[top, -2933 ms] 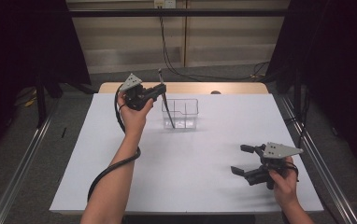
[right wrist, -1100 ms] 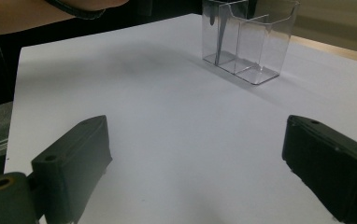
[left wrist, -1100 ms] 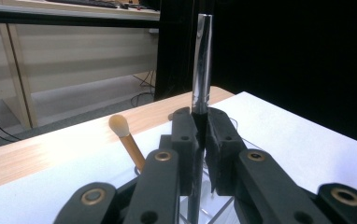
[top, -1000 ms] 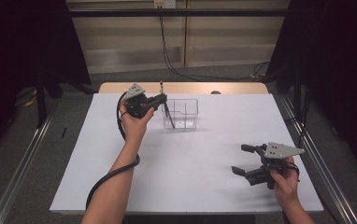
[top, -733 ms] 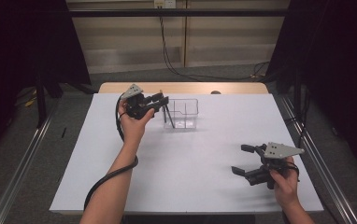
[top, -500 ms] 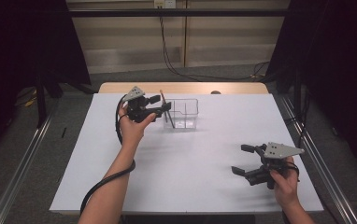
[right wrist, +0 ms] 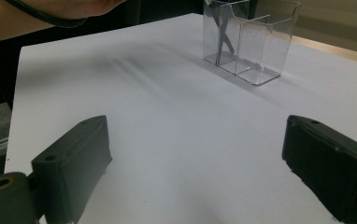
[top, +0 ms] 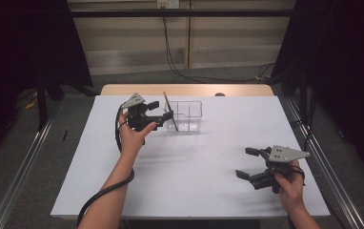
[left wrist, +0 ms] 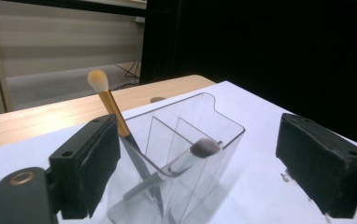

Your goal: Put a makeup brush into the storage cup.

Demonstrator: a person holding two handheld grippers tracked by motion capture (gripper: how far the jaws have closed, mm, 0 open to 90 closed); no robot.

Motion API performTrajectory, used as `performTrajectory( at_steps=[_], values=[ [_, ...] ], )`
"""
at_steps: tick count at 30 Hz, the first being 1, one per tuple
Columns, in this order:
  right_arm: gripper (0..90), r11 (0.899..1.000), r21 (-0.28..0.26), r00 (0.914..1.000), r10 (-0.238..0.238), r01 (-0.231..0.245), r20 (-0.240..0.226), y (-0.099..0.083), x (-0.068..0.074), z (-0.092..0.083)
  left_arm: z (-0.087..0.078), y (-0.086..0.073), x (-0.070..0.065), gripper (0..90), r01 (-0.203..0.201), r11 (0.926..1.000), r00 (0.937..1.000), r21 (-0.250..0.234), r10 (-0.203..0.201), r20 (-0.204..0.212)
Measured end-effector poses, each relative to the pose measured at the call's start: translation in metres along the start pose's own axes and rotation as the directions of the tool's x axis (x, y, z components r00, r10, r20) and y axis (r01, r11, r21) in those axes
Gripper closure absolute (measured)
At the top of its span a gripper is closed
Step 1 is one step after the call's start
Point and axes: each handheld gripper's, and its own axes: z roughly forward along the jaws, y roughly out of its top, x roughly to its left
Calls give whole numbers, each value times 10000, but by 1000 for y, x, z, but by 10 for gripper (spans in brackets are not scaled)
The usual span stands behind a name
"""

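In clear organizer [left wrist: 200, 140]: gold-handled brush [left wrist: 109, 100] (pale tip), leaning

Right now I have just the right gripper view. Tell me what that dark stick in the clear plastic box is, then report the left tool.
Observer: It is the lower handle of a gold-handled makeup brush. The brush stands tilted in the clear plastic box, cream bristles up.
Operator: Check whether the box holds anything else.
Observer: A second brush with a grey tip leans in the box beside the first.
Operator: Now the left tool.
Observer: The left tool is open, close to the box. Its jaws have just been opening, the pads press on nothing, and the gold brush stands free.
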Motion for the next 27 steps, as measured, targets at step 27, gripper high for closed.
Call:
performTrajectory(
  at_steps=[27],
  values=[
    [75, 10000, 11, 10000, 0, 0, 46, -1, 2, -1, -28, -13, -7, 0, -611, 9979, 9968, -192, 620, 501]
  ],
)
